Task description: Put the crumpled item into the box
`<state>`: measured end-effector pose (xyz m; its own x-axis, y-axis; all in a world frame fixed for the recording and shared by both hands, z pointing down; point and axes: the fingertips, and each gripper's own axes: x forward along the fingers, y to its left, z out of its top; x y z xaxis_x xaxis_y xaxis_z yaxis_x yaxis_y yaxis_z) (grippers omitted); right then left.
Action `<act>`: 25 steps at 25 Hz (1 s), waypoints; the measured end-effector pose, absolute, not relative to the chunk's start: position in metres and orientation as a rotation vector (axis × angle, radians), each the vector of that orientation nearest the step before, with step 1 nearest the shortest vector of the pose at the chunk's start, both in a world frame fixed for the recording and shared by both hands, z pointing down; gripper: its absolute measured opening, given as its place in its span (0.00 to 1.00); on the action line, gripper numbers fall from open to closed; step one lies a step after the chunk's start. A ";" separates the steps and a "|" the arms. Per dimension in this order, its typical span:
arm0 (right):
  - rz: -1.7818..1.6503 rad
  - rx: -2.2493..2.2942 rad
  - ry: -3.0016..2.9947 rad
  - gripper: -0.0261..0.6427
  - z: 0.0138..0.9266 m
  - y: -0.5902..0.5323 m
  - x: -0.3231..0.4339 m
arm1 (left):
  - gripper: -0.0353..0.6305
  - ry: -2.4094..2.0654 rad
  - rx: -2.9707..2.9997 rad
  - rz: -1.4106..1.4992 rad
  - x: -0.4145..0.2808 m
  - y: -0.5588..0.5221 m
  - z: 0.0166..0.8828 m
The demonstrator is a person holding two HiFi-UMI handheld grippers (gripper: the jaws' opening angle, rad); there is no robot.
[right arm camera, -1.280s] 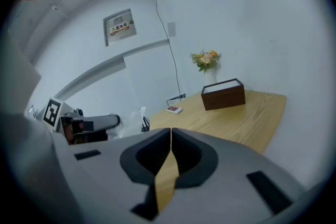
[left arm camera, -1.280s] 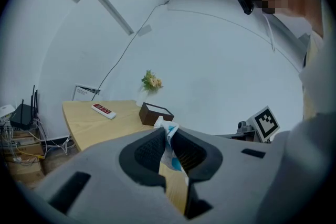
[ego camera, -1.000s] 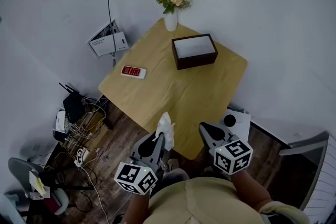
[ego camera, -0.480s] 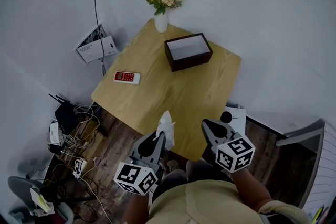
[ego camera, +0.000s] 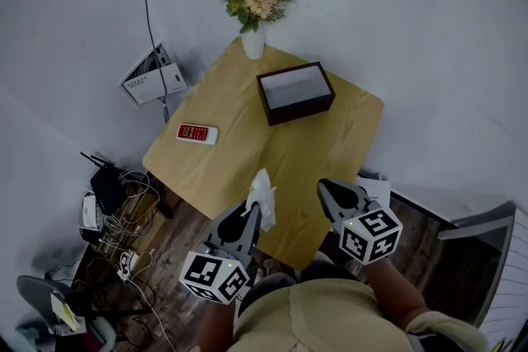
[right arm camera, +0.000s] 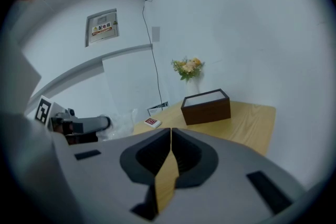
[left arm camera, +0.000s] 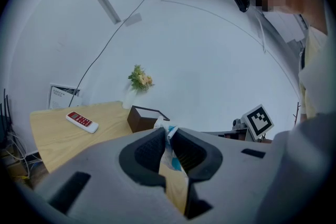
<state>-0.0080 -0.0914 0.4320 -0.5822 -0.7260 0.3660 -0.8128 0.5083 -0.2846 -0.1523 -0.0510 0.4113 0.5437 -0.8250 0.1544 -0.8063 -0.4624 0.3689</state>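
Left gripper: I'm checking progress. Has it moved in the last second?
Yes. The left gripper, shut on the crumpled tissue, has advanced past the table's near edge toward the box.

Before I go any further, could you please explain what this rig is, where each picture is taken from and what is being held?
No robot here: a person holds a two-fingered gripper in each hand. One picture comes from a head camera looking down; the other two from cameras riding on the grippers. The left gripper pinches a crumpled white tissue; the right gripper is shut and empty. The wooden table carries a dark open box, a red remote control and a vase of flowers.
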 end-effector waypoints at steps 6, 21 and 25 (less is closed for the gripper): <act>0.648 1.242 -2.578 0.08 0.435 -0.121 0.000 | 0.14 -1.360 2.387 -0.066 -0.130 -0.086 0.408; 0.656 1.106 -2.650 0.08 0.434 -0.182 0.008 | 0.14 -1.427 2.389 -0.040 -0.100 -0.155 0.403; 0.654 1.085 -2.654 0.08 0.435 -0.195 0.011 | 0.14 -1.435 2.385 -0.055 -0.092 -0.170 0.400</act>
